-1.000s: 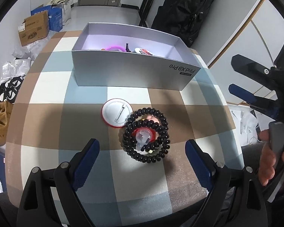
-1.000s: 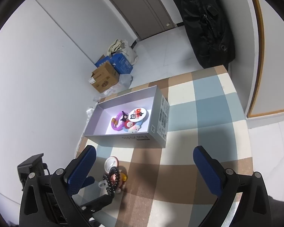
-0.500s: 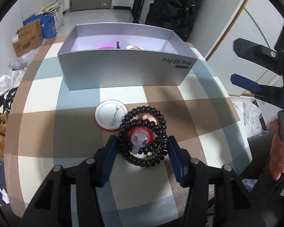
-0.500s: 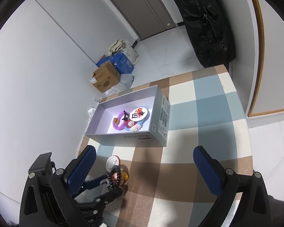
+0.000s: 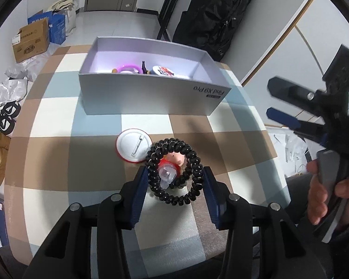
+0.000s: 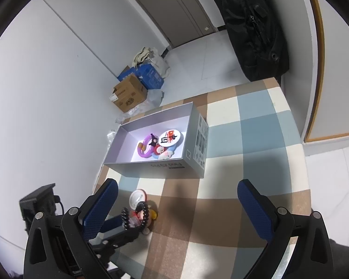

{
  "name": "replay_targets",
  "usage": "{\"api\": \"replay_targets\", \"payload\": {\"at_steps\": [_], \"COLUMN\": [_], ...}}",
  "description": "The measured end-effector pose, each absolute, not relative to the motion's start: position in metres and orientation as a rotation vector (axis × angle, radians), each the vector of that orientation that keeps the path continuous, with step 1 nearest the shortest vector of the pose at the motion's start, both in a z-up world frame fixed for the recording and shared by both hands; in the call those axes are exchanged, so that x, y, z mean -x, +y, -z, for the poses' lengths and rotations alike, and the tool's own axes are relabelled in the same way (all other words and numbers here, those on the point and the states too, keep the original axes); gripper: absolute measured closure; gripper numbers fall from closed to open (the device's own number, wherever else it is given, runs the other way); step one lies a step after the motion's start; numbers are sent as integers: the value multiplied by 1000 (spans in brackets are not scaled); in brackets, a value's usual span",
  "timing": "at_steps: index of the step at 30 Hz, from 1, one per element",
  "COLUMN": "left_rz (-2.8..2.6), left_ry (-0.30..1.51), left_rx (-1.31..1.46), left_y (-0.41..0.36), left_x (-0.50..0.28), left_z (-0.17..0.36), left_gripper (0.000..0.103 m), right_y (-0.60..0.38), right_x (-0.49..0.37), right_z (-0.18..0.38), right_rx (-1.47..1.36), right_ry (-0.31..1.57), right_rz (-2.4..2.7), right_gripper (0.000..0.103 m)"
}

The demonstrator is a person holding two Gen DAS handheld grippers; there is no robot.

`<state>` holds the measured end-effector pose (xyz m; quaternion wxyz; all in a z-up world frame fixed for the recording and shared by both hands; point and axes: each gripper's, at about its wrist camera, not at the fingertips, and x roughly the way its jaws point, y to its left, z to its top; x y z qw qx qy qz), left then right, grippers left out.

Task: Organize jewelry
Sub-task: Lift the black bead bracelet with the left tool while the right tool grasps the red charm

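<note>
Jaws of the left gripper (image 5: 174, 183) have just been closing and are now standing on either side of a black spiral hair tie (image 5: 173, 173), the blue pads (image 5: 140, 190) pressing against its left and right edges so the coil is clenched between them. The tie is lying on the checked tablecloth (image 5: 93, 162) near the front edge of the table, and inside its ring a small red and pink figure charm (image 5: 171, 162) with a clear clip is sitting. Just beyond the tie, touching its far left side, a round pin badge (image 5: 132, 147) is lying face down, white back and metal pin showing, a red rim peeping out below.

Further back an open grey phone box (image 5: 151, 97) is standing on the cloth, holding a purple ring (image 6: 144, 150), a printed round badge (image 6: 171, 137) and some small cartoon pieces.

The right gripper (image 6: 176, 207) is hovering well apart to the right, its blue pads spread wide with nothing between them, and a hand (image 5: 325, 197) is gripping its handle.

Off the table, a cardboard carton (image 5: 31, 40) and a blue box (image 5: 55, 29) are sitting by the wall, and a black bag (image 5: 216, 16) is leaning near the door.
</note>
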<state>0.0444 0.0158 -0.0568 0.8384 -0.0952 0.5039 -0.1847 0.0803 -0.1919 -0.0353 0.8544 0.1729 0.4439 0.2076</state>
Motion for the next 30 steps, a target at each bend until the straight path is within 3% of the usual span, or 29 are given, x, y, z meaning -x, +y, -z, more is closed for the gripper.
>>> {"api": "replay_targets", "payload": {"at_steps": [12, 19, 26, 29, 30], "left_rz": [366, 312, 292, 290, 289], "left_ry": [937, 878, 852, 850, 849], "left_rx": [453, 539, 619, 642, 644], "left_y": [70, 95, 116, 122, 123], "left_x": [-54, -60, -61, -61, -61], "left_z": [22, 11, 14, 14, 14], "left_gripper": [63, 63, 63, 63, 63], "right_y": [-168, -127, -83, -68, -64], "right_x": [-73, -57, -32, -27, -26], "right_z": [35, 40, 44, 54, 59], "right_rx": [-270, -68, 175, 260, 281], "right_ry": [950, 957, 890, 893, 906], "right_rz": [-530, -637, -741, -758, -762], "right_gripper": [1, 17, 18, 33, 42]}}
